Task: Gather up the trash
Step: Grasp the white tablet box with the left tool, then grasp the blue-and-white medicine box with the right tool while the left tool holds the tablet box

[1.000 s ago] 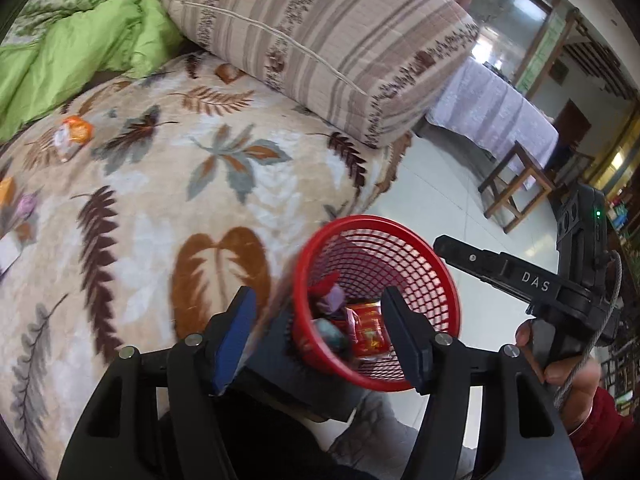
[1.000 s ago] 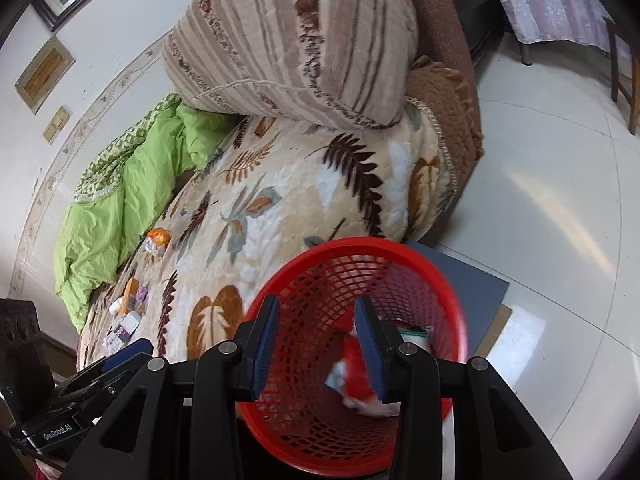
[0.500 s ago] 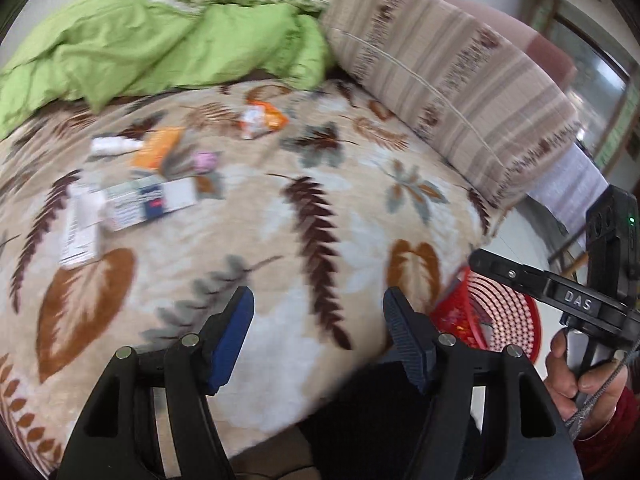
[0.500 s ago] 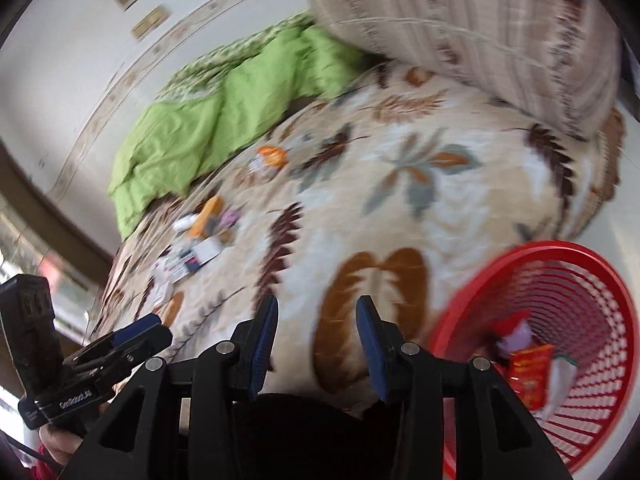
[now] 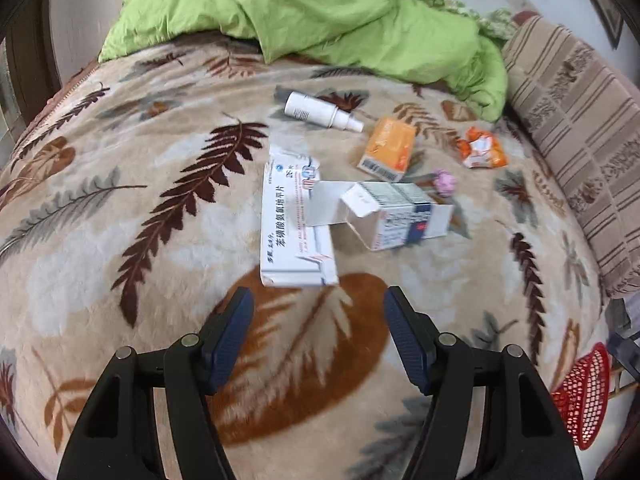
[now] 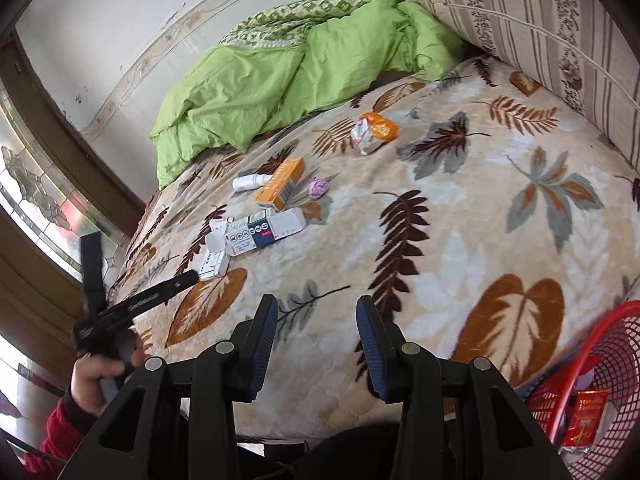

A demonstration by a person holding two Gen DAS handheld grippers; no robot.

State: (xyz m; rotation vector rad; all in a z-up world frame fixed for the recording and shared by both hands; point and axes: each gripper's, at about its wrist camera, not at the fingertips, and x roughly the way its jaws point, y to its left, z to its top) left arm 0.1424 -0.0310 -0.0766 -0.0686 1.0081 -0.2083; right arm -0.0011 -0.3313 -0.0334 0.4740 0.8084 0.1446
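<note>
Trash lies on a leaf-patterned blanket: a flat white medicine box, an opened white and blue box, an orange box, a white spray bottle, an orange wrapper and a small pink wad. My left gripper is open and empty, hovering just short of the flat white box. My right gripper is open and empty over the blanket's near edge. A red mesh basket holding red wrappers stands at the lower right; it also shows in the left wrist view.
A green quilt is bunched at the back of the bed. A large striped cushion lies along the right side. A wooden window frame stands at the left of the bed.
Both grippers have swung away from the red basket toward the bed. The left gripper has moved in close to the boxes. Both stay open and empty.
</note>
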